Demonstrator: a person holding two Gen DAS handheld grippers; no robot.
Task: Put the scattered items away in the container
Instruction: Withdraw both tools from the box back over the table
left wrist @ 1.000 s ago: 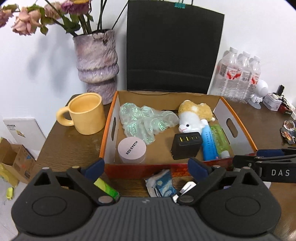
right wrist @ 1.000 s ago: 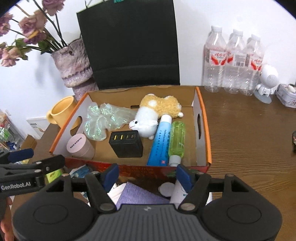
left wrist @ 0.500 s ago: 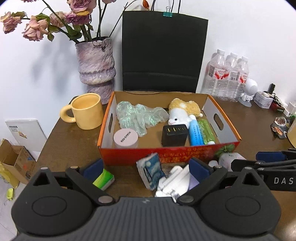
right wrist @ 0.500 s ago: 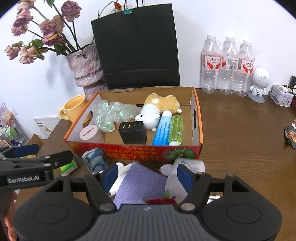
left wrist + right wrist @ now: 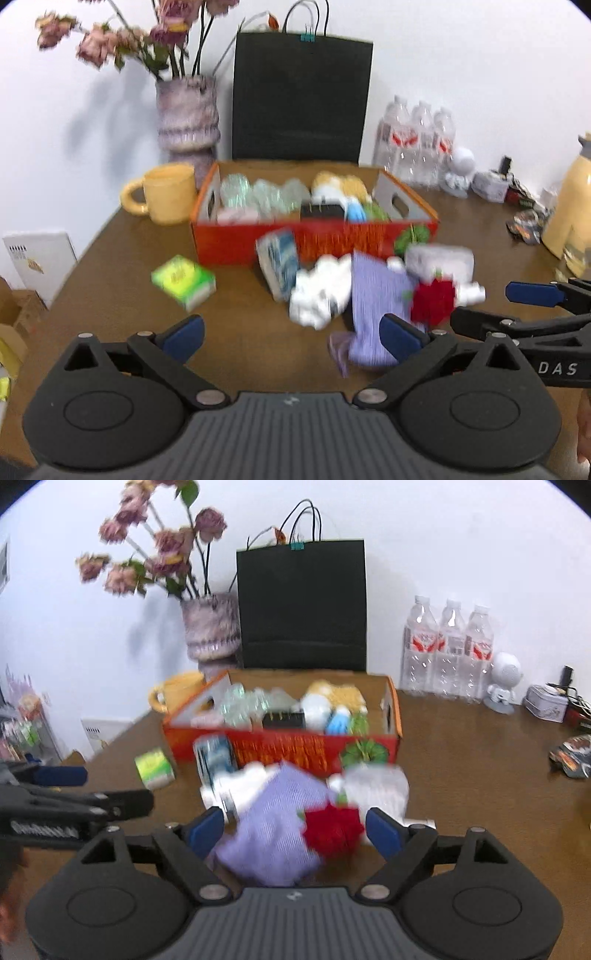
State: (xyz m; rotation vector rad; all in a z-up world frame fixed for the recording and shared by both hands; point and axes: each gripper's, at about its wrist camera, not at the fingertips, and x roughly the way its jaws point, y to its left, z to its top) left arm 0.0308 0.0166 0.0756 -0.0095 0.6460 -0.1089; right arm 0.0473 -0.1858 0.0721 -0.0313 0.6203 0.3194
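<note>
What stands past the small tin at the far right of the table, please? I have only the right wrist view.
Observer: A tall yellow jug with a grey lid stands there.
Operator: Thank you. Is the left gripper open?
Observer: Yes; the left gripper has its fingers wide apart and holds nothing.
Operator: Is anything on the floor at the left?
Observer: A brown cardboard box sits there, low beside the table.
</note>
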